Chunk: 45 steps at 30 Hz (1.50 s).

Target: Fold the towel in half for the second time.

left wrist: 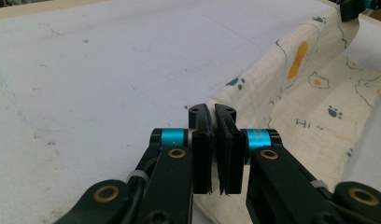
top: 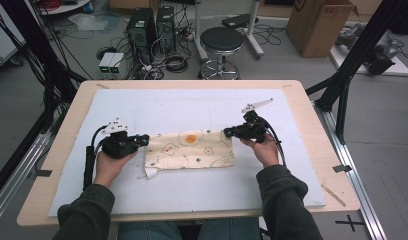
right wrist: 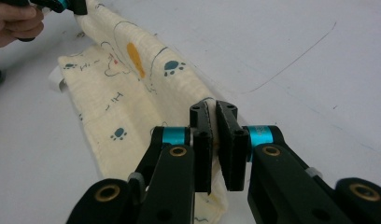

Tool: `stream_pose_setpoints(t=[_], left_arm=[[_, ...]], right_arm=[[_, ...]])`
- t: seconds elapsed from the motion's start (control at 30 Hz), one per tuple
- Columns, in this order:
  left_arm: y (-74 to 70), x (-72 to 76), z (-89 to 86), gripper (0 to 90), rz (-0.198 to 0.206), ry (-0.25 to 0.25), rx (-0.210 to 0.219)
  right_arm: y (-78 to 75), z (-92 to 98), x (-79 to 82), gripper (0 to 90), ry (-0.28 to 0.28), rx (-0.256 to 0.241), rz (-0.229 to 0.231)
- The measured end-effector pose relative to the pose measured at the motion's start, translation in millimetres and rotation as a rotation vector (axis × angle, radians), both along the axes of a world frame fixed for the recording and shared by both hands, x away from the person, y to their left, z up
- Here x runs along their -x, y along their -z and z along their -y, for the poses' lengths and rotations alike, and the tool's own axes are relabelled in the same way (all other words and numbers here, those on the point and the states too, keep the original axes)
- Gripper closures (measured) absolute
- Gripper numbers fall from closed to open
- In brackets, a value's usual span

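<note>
I had no box or bin on the desk (top: 67, 145); the one container in sight was an open cardboard box (top: 319, 25) on the floor, well beyond the desk's far right corner, and I could not tell what lay inside it.

The cream cloth (top: 189, 149) printed with paw marks and an orange spot lay folded into a strip in the middle of the white foam sheet (top: 192, 107) that covered most of the desk. My left hand-held gripper (top: 143, 140) was clenched on the cloth's left end; in the left gripper view the jaws stood pressed together with the fabric (left wrist: 319, 107) pinched between them. My right hand-held gripper (top: 227, 133) was clenched on the cloth's right end at the far corner, and in the right gripper view the cloth (right wrist: 132, 79) ran away from the closed jaws toward my other hand (right wrist: 16, 21).

Beyond the desk, relative to the cloth, a black round stool (top: 221, 42) stood straight ahead on the grey floor, with two dark computer towers (top: 152, 30) and tangled cables to its left. Black frame posts (top: 352, 60) rose at the desk's right side.
</note>
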<state>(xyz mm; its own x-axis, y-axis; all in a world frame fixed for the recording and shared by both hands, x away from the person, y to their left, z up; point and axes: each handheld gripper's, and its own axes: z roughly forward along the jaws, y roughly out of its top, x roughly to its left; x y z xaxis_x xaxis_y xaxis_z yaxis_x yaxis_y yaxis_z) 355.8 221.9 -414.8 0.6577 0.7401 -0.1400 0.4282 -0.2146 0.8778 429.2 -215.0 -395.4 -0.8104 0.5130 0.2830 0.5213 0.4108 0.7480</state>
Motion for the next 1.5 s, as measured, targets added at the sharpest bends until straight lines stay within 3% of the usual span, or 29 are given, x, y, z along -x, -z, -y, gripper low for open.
stream_pose_setpoints(t=[0.07, 0.17, 0.53, 0.8, 1.0, 1.2, 1.33, 1.43, 1.5], left_arm=[[0.5, 1.6, -0.8, 85.1, 0.001, 0.007, 0.005], [1.4, 3.7, -0.3, 85.0, 0.004, 0.014, 0.004], [5.2, 14.6, -1.0, 84.6, 0.006, 0.039, -0.012], [3.4, 21.5, 1.4, 84.2, 0.011, 0.073, -0.051], [3.3, 28.3, 7.7, 84.0, 0.012, 0.111, -0.12], [3.5, 32.2, 10.6, 84.0, 0.005, 0.13, -0.158], [4.8, 34.1, 13.9, 83.9, -0.008, 0.138, -0.166], [11.6, 37.0, 13.4, 83.9, -0.019, 0.125, -0.138], [15.9, 37.7, 11.4, 83.8, -0.034, 0.125, -0.15]], right_arm=[[1.1, 3.8, 3.2, 85.0, 0.008, -0.028, 0.023], [7.4, 6.8, 7.4, 85.0, 0.004, -0.027, 0.008], [8.0, 5.6, 20.2, 84.9, -0.028, -0.029, 0.031], [11.1, 7.3, 28.6, 84.8, -0.043, -0.016, 0.035], [15.8, 6.4, 35.6, 84.7, -0.066, 0.002, 0.038], [19.8, 7.6, 43.3, 84.6, -0.077, 0.015, 0.039], [23.9, 8.6, 46.4, 84.4, -0.079, 0.021, 0.046], [27.1, 9.7, 49.2, 84.1, -0.078, 0.018, 0.047], [28.2, 10.1, 51.2, 83.9, -0.081, 0.021, 0.044]])
